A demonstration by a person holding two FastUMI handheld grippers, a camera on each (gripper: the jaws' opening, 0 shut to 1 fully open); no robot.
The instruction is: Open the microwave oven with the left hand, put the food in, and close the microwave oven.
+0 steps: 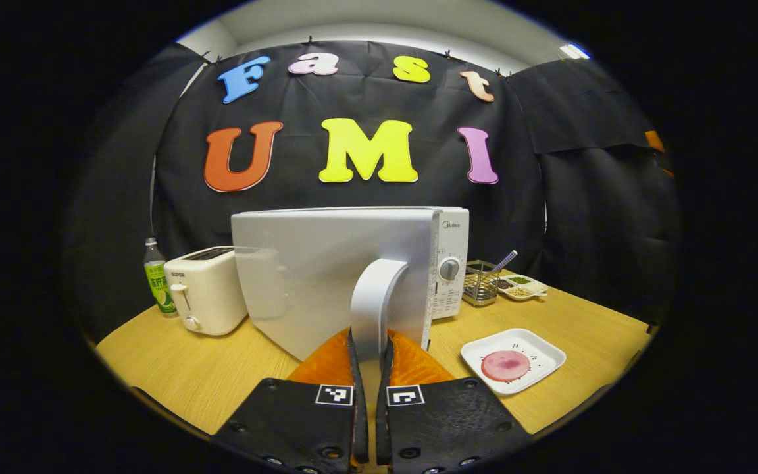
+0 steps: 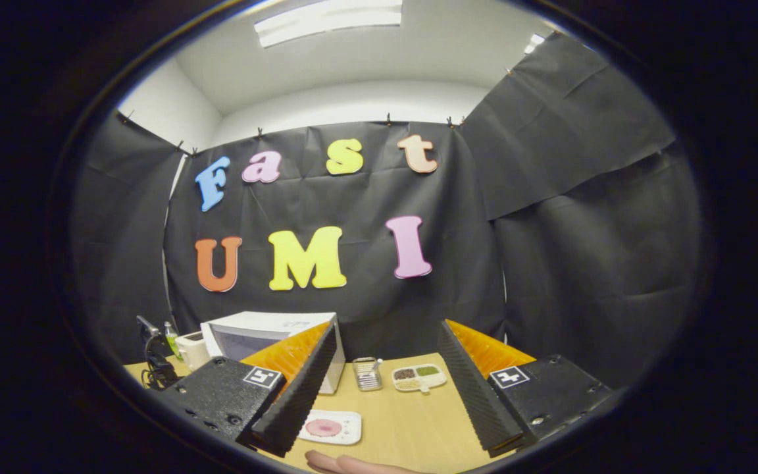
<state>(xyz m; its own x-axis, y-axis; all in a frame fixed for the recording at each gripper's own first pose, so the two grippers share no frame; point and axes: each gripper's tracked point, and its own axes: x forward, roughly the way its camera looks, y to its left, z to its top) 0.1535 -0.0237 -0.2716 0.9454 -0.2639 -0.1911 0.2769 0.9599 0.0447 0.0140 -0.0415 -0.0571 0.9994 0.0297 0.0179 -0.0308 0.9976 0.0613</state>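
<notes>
Surface: wooden table (image 1: 221,375).
Left gripper (image 1: 371,342): clamped on the microwave (image 1: 448,263) door handle (image 1: 376,303), door swung partly open.
Right gripper (image 2: 379,382): fingers spread wide, holding nothing.
Food: pink slice (image 1: 505,365) on white plate (image 1: 543,352), right of left gripper.

Bystanders sitting along the table's far edge

A white toaster (image 1: 206,289) is standing far left beside a green-labelled bottle (image 1: 157,277); a wire basket (image 1: 481,283) and divided condiment dish (image 1: 522,286) are sitting far right on the wooden table (image 1: 589,322).
</notes>
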